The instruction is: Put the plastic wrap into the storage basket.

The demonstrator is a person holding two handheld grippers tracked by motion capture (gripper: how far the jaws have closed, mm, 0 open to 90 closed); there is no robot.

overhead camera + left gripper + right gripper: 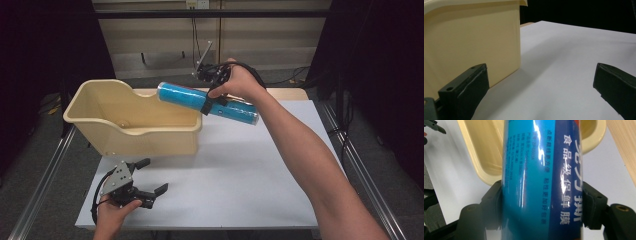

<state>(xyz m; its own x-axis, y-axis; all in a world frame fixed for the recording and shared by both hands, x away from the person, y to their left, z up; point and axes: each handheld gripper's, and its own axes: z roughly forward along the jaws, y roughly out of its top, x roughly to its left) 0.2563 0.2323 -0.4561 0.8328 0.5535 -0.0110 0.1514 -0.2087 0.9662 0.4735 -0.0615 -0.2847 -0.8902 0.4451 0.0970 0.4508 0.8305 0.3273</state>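
Right claw point(206, 106): clenched across the middle of the blue roll point(207, 103), one black jaw pressed to each side, as seen in the right gripper view. The roll is held in the air, tilted, its left end over the right rim of the cream bin point(131, 132) and its other end out over the tabletop point(240, 170).

Blue roll point(541, 177): a long cylinder, glossy wrapped surface with strong highlights, light and dark blue bands, white printed characters.

Cream bin point(471, 42): moulded plastic, smooth and matt, rounded corners, rolled rim, one side cut lower; nothing can be made out inside it.

Left claw point(151, 176): released, jaws spread wide with nothing between them, held low just in front of the bin.

Tabletop: flat white sheet, bare wood edge at the far side.

Progress, as judged: roll lifted and carried to the bin; lowering inside and letting go are left
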